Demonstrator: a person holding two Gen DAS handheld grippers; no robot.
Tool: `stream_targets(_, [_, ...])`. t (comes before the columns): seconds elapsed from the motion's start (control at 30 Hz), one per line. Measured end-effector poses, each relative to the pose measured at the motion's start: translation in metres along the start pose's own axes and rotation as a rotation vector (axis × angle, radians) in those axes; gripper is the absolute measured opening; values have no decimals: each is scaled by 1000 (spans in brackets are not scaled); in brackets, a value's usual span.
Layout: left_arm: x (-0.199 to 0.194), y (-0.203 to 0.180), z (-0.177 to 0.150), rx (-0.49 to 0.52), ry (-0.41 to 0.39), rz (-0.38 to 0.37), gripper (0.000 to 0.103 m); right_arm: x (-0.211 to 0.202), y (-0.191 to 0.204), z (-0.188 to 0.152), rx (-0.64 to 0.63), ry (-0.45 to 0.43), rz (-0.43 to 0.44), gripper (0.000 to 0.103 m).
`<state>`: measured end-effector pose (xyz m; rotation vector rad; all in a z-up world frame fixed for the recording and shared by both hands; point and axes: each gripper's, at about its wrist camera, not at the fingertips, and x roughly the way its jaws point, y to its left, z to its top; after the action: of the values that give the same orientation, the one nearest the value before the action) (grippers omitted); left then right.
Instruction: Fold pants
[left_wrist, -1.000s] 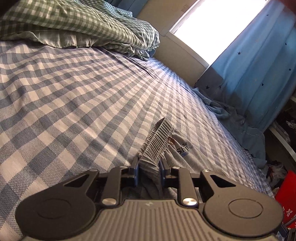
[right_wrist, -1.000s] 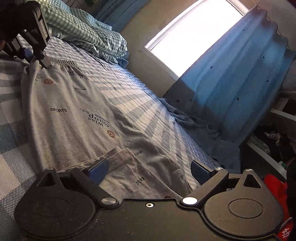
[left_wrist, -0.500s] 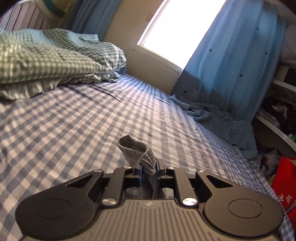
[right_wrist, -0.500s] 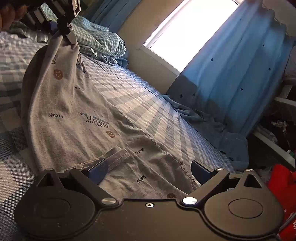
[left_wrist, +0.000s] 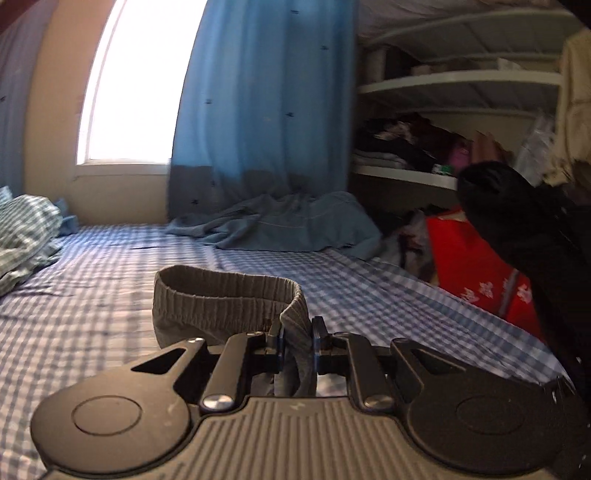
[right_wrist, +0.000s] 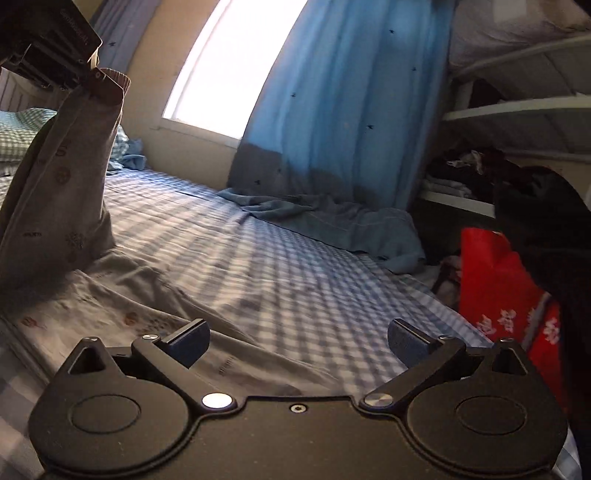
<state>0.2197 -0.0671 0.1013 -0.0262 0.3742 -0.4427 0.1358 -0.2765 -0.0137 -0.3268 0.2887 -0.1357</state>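
Grey printed pants (right_wrist: 55, 192) are partly lifted off the blue checked bed (right_wrist: 295, 266). My left gripper (left_wrist: 297, 341) is shut on their ribbed waistband (left_wrist: 229, 306), which loops out to the left of the fingers. In the right wrist view the left gripper (right_wrist: 51, 48) is high at the upper left, with the pants hanging from it down to the sheet. The right gripper (right_wrist: 297, 343) is low over the bed, its jaws opening wide. The lower part of the pants lies flat under its left finger (right_wrist: 188, 341), and neither pad presses on it.
A green checked duvet (left_wrist: 22, 236) is bunched at the left. A blue curtain (right_wrist: 343, 110) hangs beside the bright window, with blue cloth (right_wrist: 332, 221) heaped at its foot. Past the bed's right edge are cluttered shelves (left_wrist: 443, 110) and a red bag (right_wrist: 506, 295). A dark sleeve (left_wrist: 535, 240) crosses at the right.
The left gripper rose and swung right with the waistband, pulling the pants up off the bed. The right gripper moved right, widened, and the leg hem no longer sits between its fingers.
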Motion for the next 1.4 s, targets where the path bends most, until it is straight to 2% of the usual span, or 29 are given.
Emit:
stream_targets(0.17, [38,-80,-25,141,90,-112,14,-11,-47,-34,27,61,-100,102])
stream_targets(0.3, [64,-118,-57,184,179,-163,14,-16,-66,-57,46,107,-143,102])
stream_targets(0.4, [77,-136,-83,236,230,-175,14,-19,-75,-70,60,131,-161,102])
stream_targets(0.5, [86,-151,-107,310,270,-154,15,-18,-79,-78,72,149,-152,102])
stream_targets(0.57, [87,-155,-120,340,279,-131,21,-16,-80,-80,72,152,-138,102])
stream_targets(0.6, [83,-157,-124,353,272,-123,29,-15,-81,-79,75,148,-126,102])
stream_targets(0.63, [78,-158,-127,366,258,-117,46,-13,-82,-78,82,143,-110,102])
stream_targets(0.7, [67,-159,-134,396,215,-88,64,-7,-85,-72,105,133,-64,102])
stream_targets(0.8, [59,-163,-145,489,203,-42,64,4,-89,-60,166,114,55,102])
stream_targets(0.9, [58,-164,-154,531,241,-47,58,23,-91,-42,190,94,238,102])
stream_targets(1.0, [56,-161,-153,487,251,-54,53,53,-93,-23,223,89,463,102])
stream_targets(1.07, [57,-159,-150,439,263,-58,47,77,-94,-14,278,109,606,99])
stream_targets(1.13, [57,-155,-149,408,271,-50,34,103,-93,-7,347,155,694,91])
stream_targets(1.27, [55,-152,-147,390,280,-45,20,138,-88,-1,444,227,752,75])
stream_targets(1.3, [53,-150,-146,384,276,-44,15,142,-85,0,446,236,738,65])
stream_targets(1.33, [52,-149,-145,380,273,-43,13,143,-82,1,443,241,728,52])
stream_targets(1.37, [51,-148,-145,376,272,-42,9,142,-80,2,441,242,717,46])
stream_targets(1.4, [50,-148,-144,368,268,-40,7,140,-79,2,444,240,710,34])
